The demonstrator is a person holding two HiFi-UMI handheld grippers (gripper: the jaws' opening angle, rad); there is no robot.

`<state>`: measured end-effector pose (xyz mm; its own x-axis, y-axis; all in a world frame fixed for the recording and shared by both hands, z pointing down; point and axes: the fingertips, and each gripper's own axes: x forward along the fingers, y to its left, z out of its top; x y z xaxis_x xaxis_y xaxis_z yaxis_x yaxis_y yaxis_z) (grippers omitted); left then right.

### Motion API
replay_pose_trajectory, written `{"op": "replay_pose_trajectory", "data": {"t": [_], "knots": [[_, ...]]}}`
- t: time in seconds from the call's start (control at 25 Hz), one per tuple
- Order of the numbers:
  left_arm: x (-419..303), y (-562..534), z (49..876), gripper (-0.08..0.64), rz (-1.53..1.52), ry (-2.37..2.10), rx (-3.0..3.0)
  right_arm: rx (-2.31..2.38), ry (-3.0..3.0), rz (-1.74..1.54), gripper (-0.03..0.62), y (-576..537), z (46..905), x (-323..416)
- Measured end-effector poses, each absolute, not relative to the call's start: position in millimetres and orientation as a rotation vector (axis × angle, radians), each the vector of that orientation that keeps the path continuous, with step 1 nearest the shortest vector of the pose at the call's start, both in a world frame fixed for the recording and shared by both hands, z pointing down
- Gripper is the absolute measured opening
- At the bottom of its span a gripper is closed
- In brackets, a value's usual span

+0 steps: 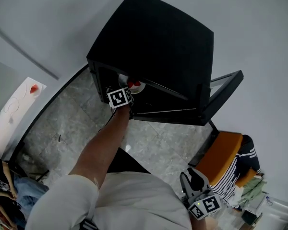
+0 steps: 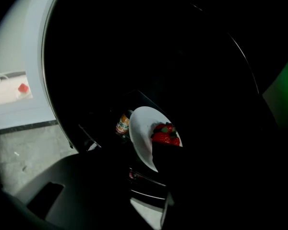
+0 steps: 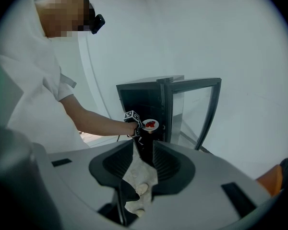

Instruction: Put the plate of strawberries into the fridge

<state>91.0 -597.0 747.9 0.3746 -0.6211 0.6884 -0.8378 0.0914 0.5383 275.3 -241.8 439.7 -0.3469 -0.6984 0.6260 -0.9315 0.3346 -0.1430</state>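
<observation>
The black fridge [image 1: 153, 37] stands on the grey marble floor [image 1: 77, 123] in the upper middle of the head view, and its glass door [image 1: 225, 87] is swung open to the right. The person's bare left arm [image 1: 103, 145] reaches into the open front, and the left gripper [image 1: 128, 94] is at the upper left of that opening. The white plate [image 1: 138, 87] with the red strawberries [image 1: 133, 84] is already inside the fridge, just beyond this gripper's tips. The left gripper view is very dark, but there the 2 jaws stand wide apart. The plate shows in the gap between them, its lower right part is covered by the right jaw, and I see no pad pressing on it. Whether the plate sits on a shelf I cannot tell. Just left of the plate in that view, deeper in the fridge, is a small jar [image 2: 122, 123] with an orange label. The right gripper [image 1: 194, 178] hangs well apart from the fridge, at the lower right of the head view, near an orange seat [image 1: 223, 155]. In its own view its jaws meet at the tips and nothing is pinched there. Lower in the gap shows a pale mottled patch [image 3: 139, 176], and I cannot tell what it is.
</observation>
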Motion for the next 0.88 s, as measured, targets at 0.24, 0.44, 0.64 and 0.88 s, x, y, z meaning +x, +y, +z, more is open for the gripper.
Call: {"op": "replay_pose_trajectory", "data": {"t": [0.24,0.44,0.64,0.88], "knots": [[84,-584,737,0.146,0.322,-1.369,1.666,1.420,-2.168,0.660,0.123,-228,439,282],[85,-550,713,0.144,0.266,-1.322,1.727,1.369,-2.226,0.641,0.123,-216,443,283],[80,-494,675,0.143,0.161,-1.195,1.802,1.251,-2.314,0.603,0.123,-205,451,271],[67,-396,621,0.060,0.051,-1.054,1.913,1.100,-2.408,0.572,0.121,-178,466,256]]}}
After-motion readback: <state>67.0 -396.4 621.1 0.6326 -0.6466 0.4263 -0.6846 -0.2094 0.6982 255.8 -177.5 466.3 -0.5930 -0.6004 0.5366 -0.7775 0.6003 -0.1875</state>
